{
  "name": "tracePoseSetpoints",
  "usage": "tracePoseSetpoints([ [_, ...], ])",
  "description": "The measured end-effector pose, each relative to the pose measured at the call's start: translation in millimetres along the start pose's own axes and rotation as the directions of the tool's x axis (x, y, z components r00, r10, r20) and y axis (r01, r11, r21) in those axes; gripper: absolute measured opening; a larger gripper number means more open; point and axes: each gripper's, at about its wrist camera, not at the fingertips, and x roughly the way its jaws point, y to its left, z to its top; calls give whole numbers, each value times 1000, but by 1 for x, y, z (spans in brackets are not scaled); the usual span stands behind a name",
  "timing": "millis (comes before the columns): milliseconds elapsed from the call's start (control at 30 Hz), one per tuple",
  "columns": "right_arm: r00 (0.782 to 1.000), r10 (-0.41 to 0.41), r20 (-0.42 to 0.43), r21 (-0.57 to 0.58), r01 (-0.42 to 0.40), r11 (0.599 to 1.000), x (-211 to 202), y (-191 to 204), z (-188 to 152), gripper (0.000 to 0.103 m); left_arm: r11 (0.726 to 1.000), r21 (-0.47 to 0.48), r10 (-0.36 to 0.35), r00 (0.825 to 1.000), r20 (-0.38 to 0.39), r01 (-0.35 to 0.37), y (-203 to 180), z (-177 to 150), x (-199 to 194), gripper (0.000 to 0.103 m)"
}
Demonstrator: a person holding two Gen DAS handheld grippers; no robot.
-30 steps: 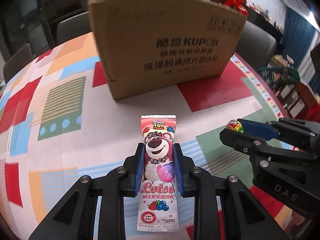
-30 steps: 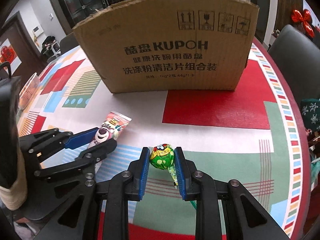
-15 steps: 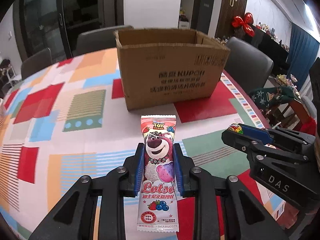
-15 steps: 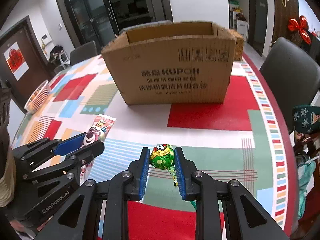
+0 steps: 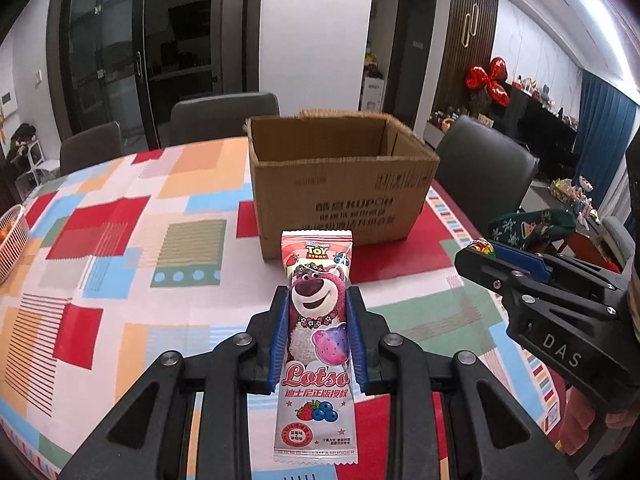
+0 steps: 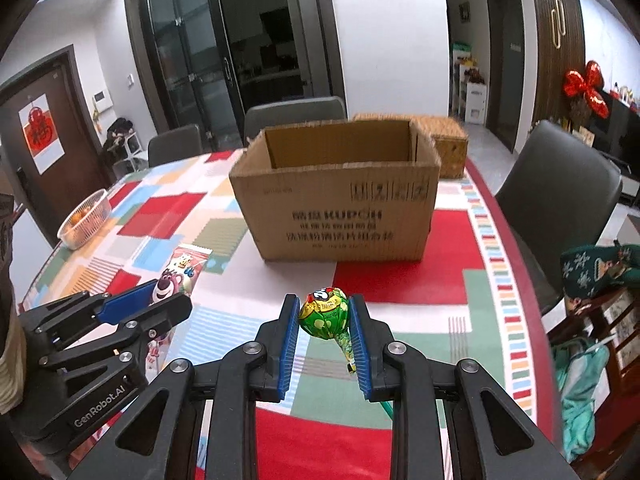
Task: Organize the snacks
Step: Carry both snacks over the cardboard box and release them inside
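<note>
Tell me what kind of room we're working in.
Likely a home dining room: a round table with a patchwork tablecloth, upholstered dining chairs around it, and glass sliding doors behind.

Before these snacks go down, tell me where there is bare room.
Free: tablecloth between cardboard box and both hand-held grippers; also left of the box toward the fruit basket. Box mouth is open. Crowded: a wicker box sits right behind it.
</note>
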Motion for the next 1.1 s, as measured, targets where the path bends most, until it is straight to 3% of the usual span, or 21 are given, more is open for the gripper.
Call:
tracePoseSetpoints([
  [333, 995, -21, 100, -29, 24, 999, -26, 2, 33, 26, 1000, 1, 12, 996, 87, -12, -1, 36, -18, 28],
  [600, 991, -19, 135, -31, 24, 999, -30, 0, 70, 26, 999, -11, -37, 993, 114, 39, 3, 74, -13, 28],
  [800, 993, -17, 114, -43, 22, 999, -16, -6, 102, 26, 999, 2, -32, 992, 123, 32, 5, 106, -1, 28],
  [1100, 997, -33, 66, -37, 35, 999, 21, -18, 143, 26, 999, -13, -51, 997, 60, 52, 12, 150, 42, 28],
])
